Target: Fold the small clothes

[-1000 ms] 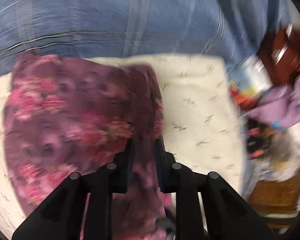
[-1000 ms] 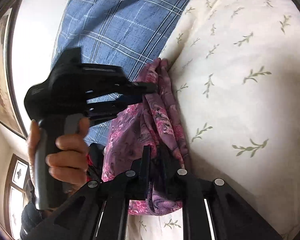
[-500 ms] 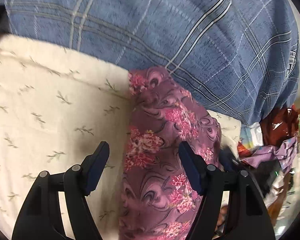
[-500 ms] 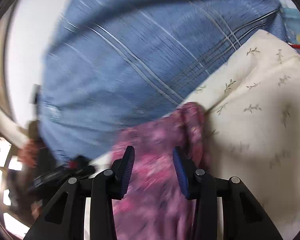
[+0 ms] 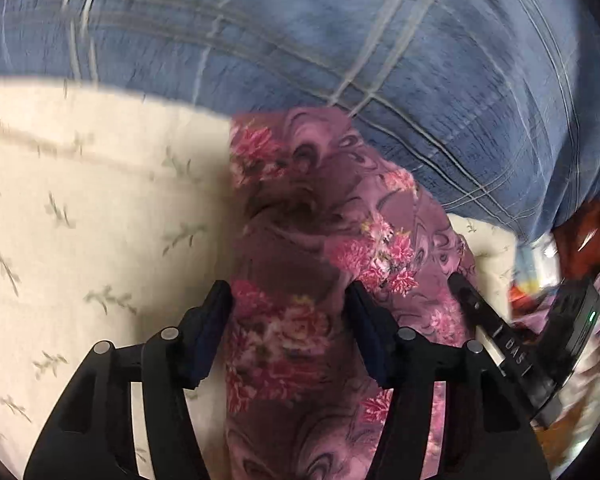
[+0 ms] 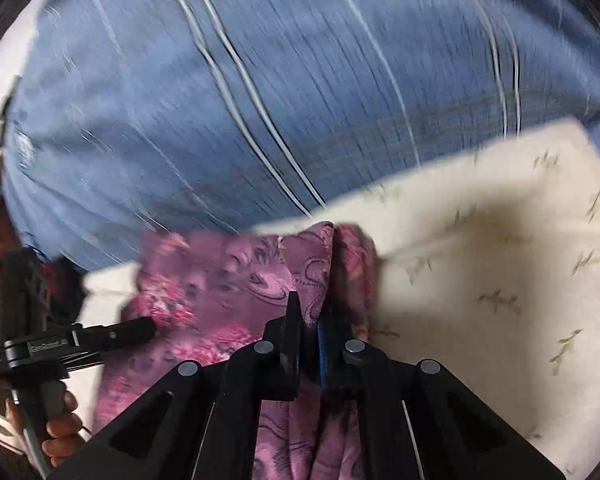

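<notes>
From the left wrist camera, a cream cushion (image 5: 100, 208) printed with small green sprigs fills the left side. Just to its right lies the garment (image 5: 320, 240), a purple cloth patterned with dark swirls and bright pink flower clusters. It rests on the cushion as a long, narrow, rumpled band that runs from the bottom of the frame up to the person's blue plaid shirt (image 5: 340, 40). Its upper end is bunched, with a darker fold across the middle. The left gripper (image 5: 288, 308) hangs over the band with its jaws spread wide, one finger on each side of the cloth, and holds nothing. Further right, the tip of the other gripper rests against the right edge of the garment. Its arm carries white letters that look like "DAS", though they are hard to read. At the far right sits a blurred heap of coloured things.

From the right wrist camera, the left gripper (image 6: 140, 326) shows at the left, with its tip against the garment (image 6: 228, 292); a grey label on its body appears to read "GenRobot.AI". Fingers (image 6: 58, 428) wrap its handle below. In the middle, the right gripper (image 6: 308, 320) has its jaws nearly together on a raised fold of the purple cloth, which is pinched between the blue pads. The cushion (image 6: 500, 280) spreads to the right, and the shirt (image 6: 300, 80) fills the top, blurred.
</notes>
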Demonstrator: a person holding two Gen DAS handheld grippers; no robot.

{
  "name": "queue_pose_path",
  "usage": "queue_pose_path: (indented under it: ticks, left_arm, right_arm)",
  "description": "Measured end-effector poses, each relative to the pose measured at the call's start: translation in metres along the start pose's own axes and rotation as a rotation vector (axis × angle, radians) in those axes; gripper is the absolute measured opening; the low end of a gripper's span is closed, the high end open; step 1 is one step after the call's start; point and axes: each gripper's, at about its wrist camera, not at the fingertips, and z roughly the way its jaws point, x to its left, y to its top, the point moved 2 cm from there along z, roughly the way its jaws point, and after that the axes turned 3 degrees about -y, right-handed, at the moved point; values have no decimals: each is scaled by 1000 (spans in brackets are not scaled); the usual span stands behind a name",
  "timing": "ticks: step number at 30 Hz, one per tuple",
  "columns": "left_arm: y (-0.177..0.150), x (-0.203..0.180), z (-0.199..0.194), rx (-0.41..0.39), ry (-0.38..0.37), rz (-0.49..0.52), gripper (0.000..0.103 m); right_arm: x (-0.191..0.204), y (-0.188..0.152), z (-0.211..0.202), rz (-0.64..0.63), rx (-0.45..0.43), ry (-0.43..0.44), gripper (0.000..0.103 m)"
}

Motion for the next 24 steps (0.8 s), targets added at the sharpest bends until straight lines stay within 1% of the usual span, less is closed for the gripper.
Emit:
queue_pose_path:
  ticks: [1,2,3,4,5,6,7,8,9,11,12,13,14,15,16,17,18,19,20,21,22,23,24]
  left_arm:
    - [0,-4,0,0,28,31,60]
    - [0,-6,-3,4,35,40,59]
    - [0,-4,-7,18,13,26,58]
    - [-2,3,-18,38,-39,-6,58]
    - [-5,6,-25,42,-70,-18,58]
    - [-9,11,-37,37,-97,-25,58]
    - [-14,15,-46,28,-112,-30,57]
    - [-22,18,-56,12,-132,-30,58]
    - [-30,19,-60,11,-144,-31,58]
    - [-50,27,-66,29,-177,-45,58]
    - [-59,24,-62,47,-183,-48,58]
    - [-62,17,-52,64,-163,-47,58]
    - [-69,15,-51,77,-147,-41,58]
    - [-73,11,-54,71,-136,-30,58]
    - [-72,5,-58,53,-124,-19,58]
    - [-75,3,-64,30,-99,0,58]
    - [-77,-3,-58,20,-82,10,58]
    - [-78,-3,-51,33,-82,0,58]
    - [-80,-4,-42,44,-81,-11,59]
    - [-78,-7,-36,36,-74,-10,60]
    - [-78,-12,-35,20,-61,14,60]
    - [-78,-17,-36,23,-44,34,60]
    - [-78,-19,-38,29,-46,34,60]
  right_arm:
    - [1,2,2,0,1,-2,4]
    - [0,4,3,12,16,7,5]
    - [-1,5,-1,27,23,17,8]
    - [-3,5,-8,45,19,29,11]
    - [-7,3,-19,67,8,55,19]
    - [-9,-1,-29,90,5,101,21]
    - [-10,-8,-39,106,14,167,21]
    - [-11,-15,-46,115,12,206,24]
    - [-12,-20,-46,117,16,219,31]
    - [-13,-37,-45,117,40,205,34]
    - [-12,-45,-40,107,58,197,33]
    - [-8,-52,-38,85,48,162,33]
    - [-4,-52,-41,55,30,135,22]
    - [4,-51,-44,28,30,147,7]
    - [11,-48,-55,-8,-4,153,7]
    - [18,-48,-67,-48,-53,141,7]
    - [21,-47,-76,-70,-85,124,7]
    - [18,-48,-73,-71,-81,97,7]
    - [15,-49,-64,-79,-50,58,7]
    - [11,-53,-52,-94,-12,18,7]
    - [10,-58,-42,-111,16,-9,7]
    - [11,-60,-42,-123,-12,-14,6]
    - [12,-59,-46,-104,-20,-17,10]
